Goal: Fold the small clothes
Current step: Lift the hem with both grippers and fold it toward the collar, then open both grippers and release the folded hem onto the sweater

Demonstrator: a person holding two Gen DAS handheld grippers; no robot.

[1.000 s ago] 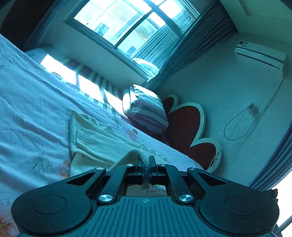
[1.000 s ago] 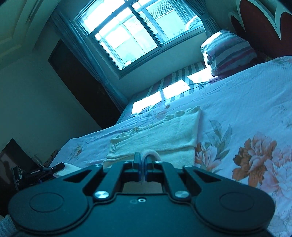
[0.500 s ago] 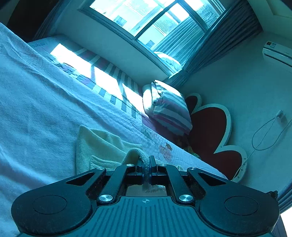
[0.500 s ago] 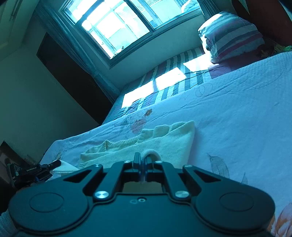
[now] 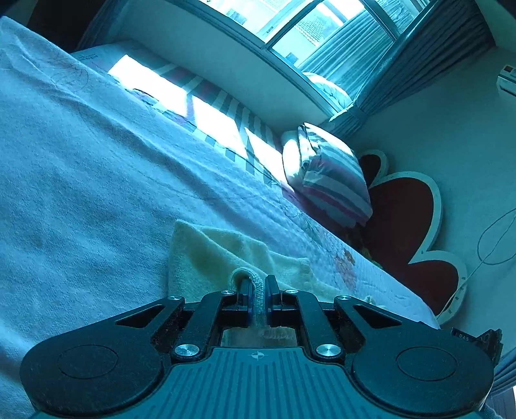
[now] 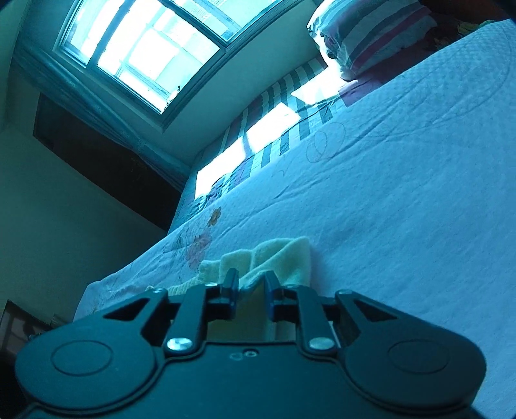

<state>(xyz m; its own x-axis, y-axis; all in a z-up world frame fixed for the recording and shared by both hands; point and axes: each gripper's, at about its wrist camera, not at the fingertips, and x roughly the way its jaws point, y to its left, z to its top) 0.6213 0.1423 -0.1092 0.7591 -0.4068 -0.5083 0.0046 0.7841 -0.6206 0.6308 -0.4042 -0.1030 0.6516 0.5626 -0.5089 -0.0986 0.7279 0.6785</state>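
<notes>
A bedroom is shown, lit through a large window [image 5: 309, 29] with curtains [image 5: 416, 61] drawn to its side. The work surface is a bed covered by a pale quilted bedspread [image 5: 96, 180] printed with flowers; a striped sheet [image 5: 222, 112] lies in sunlight along the window side. A striped pillow [image 5: 329, 177] is propped at the head of the bed, against a red petal-shaped headboard [image 5: 406, 222]. An air-conditioning unit [image 5: 506, 79] is mounted on the wall, partly cut off by the frame edge.

A cream knitted garment [image 5: 219, 254] lies on the bedspread, directly ahead of both grippers. In the left wrist view, its far corner is seen flat on the bed, while a ribbed edge is raised off the surface.

The left gripper [image 5: 256, 287] is closed on that ribbed edge: the knit band is pinched between the two fingers and loops up over the tips.

In the right wrist view, the right gripper [image 6: 251, 282] is seen with its fingers parted. The garment [image 6: 277, 258] sits in the gap between them and just beyond the tips, with folds bunched there. Whether either finger touches the fabric cannot be told.
</notes>
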